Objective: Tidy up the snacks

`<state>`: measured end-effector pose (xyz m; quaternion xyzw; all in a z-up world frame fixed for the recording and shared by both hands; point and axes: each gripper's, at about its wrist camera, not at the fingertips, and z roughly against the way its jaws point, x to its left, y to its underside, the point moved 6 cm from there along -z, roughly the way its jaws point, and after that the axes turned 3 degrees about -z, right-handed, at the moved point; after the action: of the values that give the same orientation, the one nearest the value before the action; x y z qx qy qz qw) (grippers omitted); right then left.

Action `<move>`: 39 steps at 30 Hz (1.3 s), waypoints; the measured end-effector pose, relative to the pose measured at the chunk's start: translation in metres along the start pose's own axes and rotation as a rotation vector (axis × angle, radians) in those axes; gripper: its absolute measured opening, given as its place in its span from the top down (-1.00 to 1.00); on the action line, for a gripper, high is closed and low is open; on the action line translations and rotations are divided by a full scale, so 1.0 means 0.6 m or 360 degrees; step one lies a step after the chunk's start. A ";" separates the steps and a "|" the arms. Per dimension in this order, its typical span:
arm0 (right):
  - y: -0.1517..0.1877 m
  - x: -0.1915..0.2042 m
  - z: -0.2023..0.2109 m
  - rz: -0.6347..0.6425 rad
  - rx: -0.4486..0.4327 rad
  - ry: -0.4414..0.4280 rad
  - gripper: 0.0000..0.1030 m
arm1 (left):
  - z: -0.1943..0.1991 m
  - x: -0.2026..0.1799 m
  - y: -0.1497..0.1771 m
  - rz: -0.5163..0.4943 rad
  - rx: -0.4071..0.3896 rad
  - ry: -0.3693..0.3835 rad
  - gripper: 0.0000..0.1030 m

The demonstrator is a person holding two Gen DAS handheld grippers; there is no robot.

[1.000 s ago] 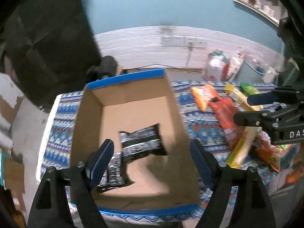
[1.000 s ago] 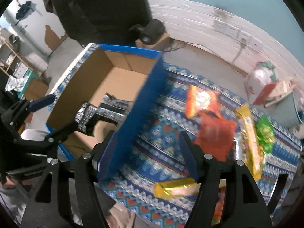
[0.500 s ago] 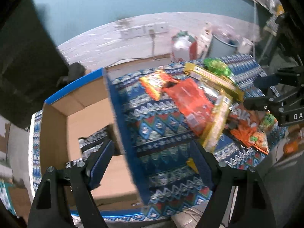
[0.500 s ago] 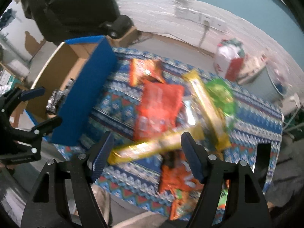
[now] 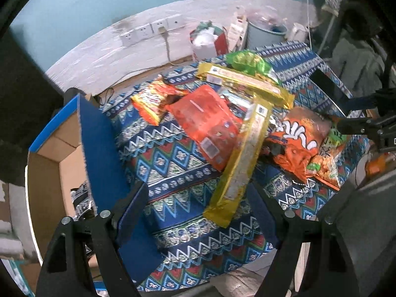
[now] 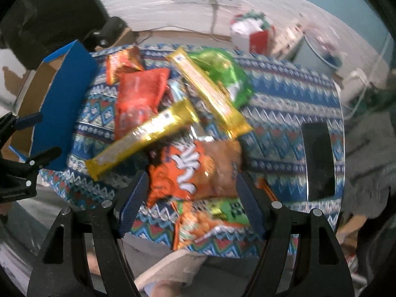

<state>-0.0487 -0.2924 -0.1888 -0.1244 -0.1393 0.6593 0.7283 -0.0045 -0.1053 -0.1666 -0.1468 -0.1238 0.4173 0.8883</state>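
Right by table edge point(image 6: 81, 193) – orange bag point(image 6: 195, 170) btwn open right gripper point(image 6: 190, 203) fingers.

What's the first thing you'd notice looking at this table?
A bright heap of snack bags on the patterned tablecloth: two long gold packs crossing a red bag, with an orange bag nearest. At the table's left end stands a blue cardboard box.

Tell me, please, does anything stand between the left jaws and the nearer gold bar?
Nothing visible does: the left gripper is open above the near end of the gold bar, which lies on top of the red packet.
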 end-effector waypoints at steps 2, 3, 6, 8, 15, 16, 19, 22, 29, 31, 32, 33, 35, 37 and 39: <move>0.015 -0.014 -0.003 -0.0046 0.0019 -0.0005 -0.44 | -0.008 -0.011 -0.001 0.0000 0.0028 0.0027 -0.61; 0.024 -0.022 -0.005 -0.0075 0.0031 -0.0010 -0.44 | -0.011 -0.013 -0.001 0.0000 0.0037 0.0036 -0.61; 0.045 -0.045 -0.013 -0.0157 0.0057 0.0002 -0.44 | -0.022 -0.024 -0.003 -0.0003 0.0060 0.0051 -0.62; 0.058 -0.056 -0.021 -0.0196 0.0081 0.0018 -0.44 | -0.031 -0.031 -0.005 0.0005 0.0074 0.0064 -0.62; 0.085 -0.094 -0.064 -0.0420 0.0190 -0.0083 -0.44 | -0.055 -0.061 -0.018 -0.0027 0.0114 0.0077 -0.62; 0.087 -0.099 -0.069 -0.0463 0.0205 -0.0104 -0.44 | -0.060 -0.064 -0.018 -0.0028 0.0128 0.0084 -0.62; 0.088 -0.111 -0.087 -0.0579 0.0255 -0.0153 -0.44 | -0.072 -0.069 -0.018 -0.0025 0.0155 0.0099 -0.62; 0.083 -0.116 -0.105 -0.0622 0.0283 -0.0166 -0.45 | -0.085 -0.068 -0.018 -0.0031 0.0178 0.0073 -0.62; 0.055 -0.120 -0.138 -0.0554 0.0298 -0.0064 -0.53 | -0.112 -0.063 -0.020 -0.0002 0.0234 0.0094 -0.62; 0.046 -0.117 -0.146 -0.0498 0.0298 -0.0020 -0.55 | -0.119 -0.064 -0.021 -0.0008 0.0245 0.0096 -0.61; 0.042 -0.116 -0.149 -0.0470 0.0298 0.0001 -0.55 | -0.126 -0.065 -0.022 -0.0012 0.0256 0.0097 -0.61; 0.039 -0.114 -0.153 -0.0432 0.0296 0.0032 -0.55 | -0.131 -0.066 -0.023 -0.0016 0.0264 0.0098 -0.62; 0.037 -0.109 -0.160 -0.0367 0.0306 0.0090 -0.55 | -0.143 -0.069 -0.024 -0.0023 0.0289 0.0103 -0.61; 0.038 -0.105 -0.171 -0.0258 0.0324 0.0179 -0.55 | -0.154 -0.072 -0.026 -0.0037 0.0312 0.0110 -0.61; 0.041 -0.102 -0.183 -0.0159 0.0342 0.0233 -0.55 | -0.167 -0.077 -0.029 -0.0062 0.0332 0.0102 -0.61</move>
<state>-0.0367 -0.3505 -0.3022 -0.0864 -0.0206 0.6225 0.7776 0.0134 -0.1676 -0.2575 -0.0643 -0.0539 0.4057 0.9101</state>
